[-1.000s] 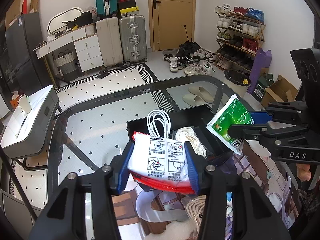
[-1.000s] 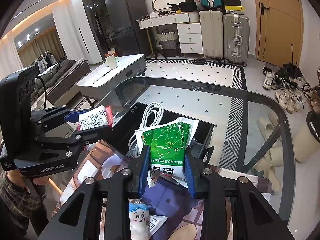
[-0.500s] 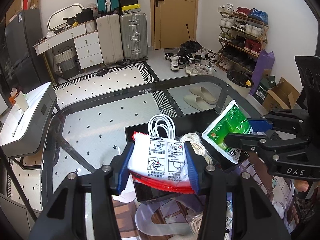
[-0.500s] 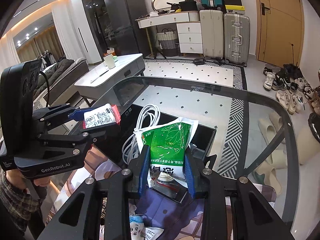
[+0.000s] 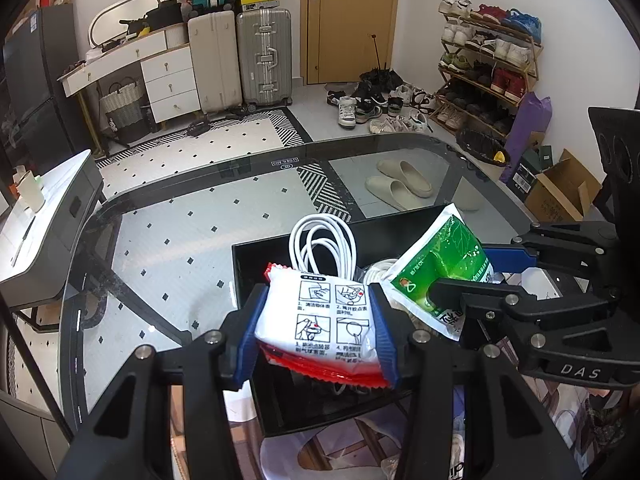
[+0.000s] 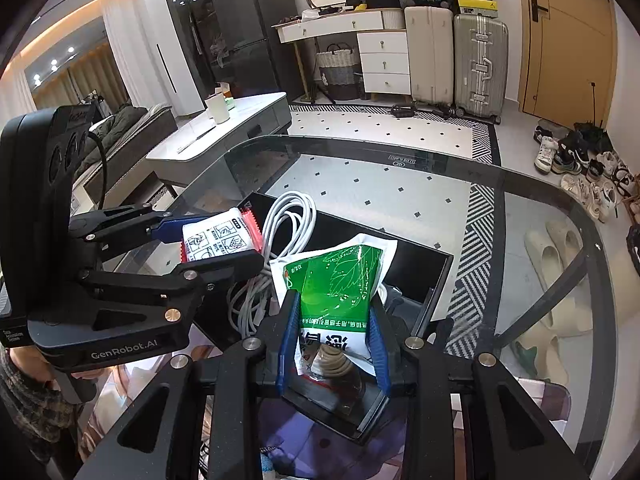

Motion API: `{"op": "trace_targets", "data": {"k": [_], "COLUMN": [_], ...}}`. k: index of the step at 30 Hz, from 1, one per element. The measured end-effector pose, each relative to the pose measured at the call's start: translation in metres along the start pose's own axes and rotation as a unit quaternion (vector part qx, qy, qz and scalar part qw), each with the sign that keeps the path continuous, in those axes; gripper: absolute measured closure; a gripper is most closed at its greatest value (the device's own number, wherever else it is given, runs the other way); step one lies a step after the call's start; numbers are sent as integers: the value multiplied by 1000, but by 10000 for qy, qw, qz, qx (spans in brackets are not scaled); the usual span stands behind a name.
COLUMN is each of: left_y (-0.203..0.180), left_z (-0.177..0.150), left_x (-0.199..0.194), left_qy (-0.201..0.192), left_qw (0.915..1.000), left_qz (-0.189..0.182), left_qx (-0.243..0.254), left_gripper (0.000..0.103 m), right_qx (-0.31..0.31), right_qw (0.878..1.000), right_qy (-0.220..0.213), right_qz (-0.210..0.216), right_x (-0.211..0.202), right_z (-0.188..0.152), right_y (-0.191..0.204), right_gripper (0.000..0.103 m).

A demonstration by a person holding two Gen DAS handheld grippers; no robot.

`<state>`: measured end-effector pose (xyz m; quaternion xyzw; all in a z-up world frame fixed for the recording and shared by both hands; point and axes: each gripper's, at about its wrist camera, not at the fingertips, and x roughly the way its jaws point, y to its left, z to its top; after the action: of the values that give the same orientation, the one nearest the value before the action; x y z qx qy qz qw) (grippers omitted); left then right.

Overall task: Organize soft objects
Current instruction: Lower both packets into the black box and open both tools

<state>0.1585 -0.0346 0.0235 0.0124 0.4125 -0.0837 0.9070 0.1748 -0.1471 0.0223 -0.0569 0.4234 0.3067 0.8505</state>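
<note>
My left gripper [image 5: 318,328] is shut on a white packet with red crimped edges [image 5: 320,328]; the same white packet [image 6: 218,240] shows at the left of the right wrist view. My right gripper [image 6: 332,340] is shut on a green and white pouch [image 6: 340,292], which appears as the green pouch [image 5: 436,272] to the right in the left wrist view. Both packets hang over an open black box [image 5: 264,264] on the glass table [image 5: 168,240]. Inside the black box [image 6: 416,272] lie a coiled white cable [image 5: 324,244] and a cream rope coil [image 5: 376,268].
A patterned cloth [image 6: 360,448] with small packets lies on the near part of the table. Beyond the table's rim are a low white side table [image 6: 224,132], slippers [image 5: 400,184] on the floor, suitcases [image 5: 264,56] and a shoe rack [image 5: 488,64].
Both grippers have moved forward and down with their packets. They now hang lower over the black box, which looms larger in both views.
</note>
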Motion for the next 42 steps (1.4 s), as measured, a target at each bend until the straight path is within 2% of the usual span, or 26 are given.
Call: {"op": "trace_targets", "data": {"k": [8,18,23,24,27,29,31,32,33,36,38,42], "left_y": [-3,-7,-5,-5,-8,-8,-8,-7,-7,-8,-9,-10], "left_z": [5,3,0,0,-1,-3,-4,-5,-6,-9,-10,-15], "left_x": [10,20,17,16,12,8,4,2,0,-5,-8,-17], "left_qy": [104,240,255,254,215,186,108,77,63,11,-26,-95], "left_qw": [9999,9996,9995,9995,9996,9996,9997,9997,9996,9997,9997,9996], "left_qz": [-57,-119,-127,-165,-112,-161,-150,-178,-222,-169,-172,-174], "left_qx": [20,123,126,134,159,161,174,176,167,200,185,184], "left_gripper": [55,54,48,47,38,34,27,26,25,18,13,8], "right_qx": [-54,-167,-195,-211,-291,-302,-328,-340,-344,-354,-357,-347], "right_qw": [9999,9998,9998,9997,9993,9990,9984,9981,9978,9975,9972,9961], "right_qy": [142,76,-46,-74,-185,-306,-441,-493,-530,-579,-623,-764], "right_qz": [-56,-73,-62,-56,-144,-106,-120,-163,-183,-184,-217,-276], "right_x": [19,24,18,16,9,1,-6,-8,-11,-18,-22,-33], "right_z": [0,-2,-4,-6,-8,-11,-16,-18,-20,-27,-31,-41], "right_y": [-5,-5,-7,-6,-5,-7,-7,-6,-7,-8,-9,-10], "right_gripper": [71,70,54,53,45,35,28,21,18,15,7,4]}}
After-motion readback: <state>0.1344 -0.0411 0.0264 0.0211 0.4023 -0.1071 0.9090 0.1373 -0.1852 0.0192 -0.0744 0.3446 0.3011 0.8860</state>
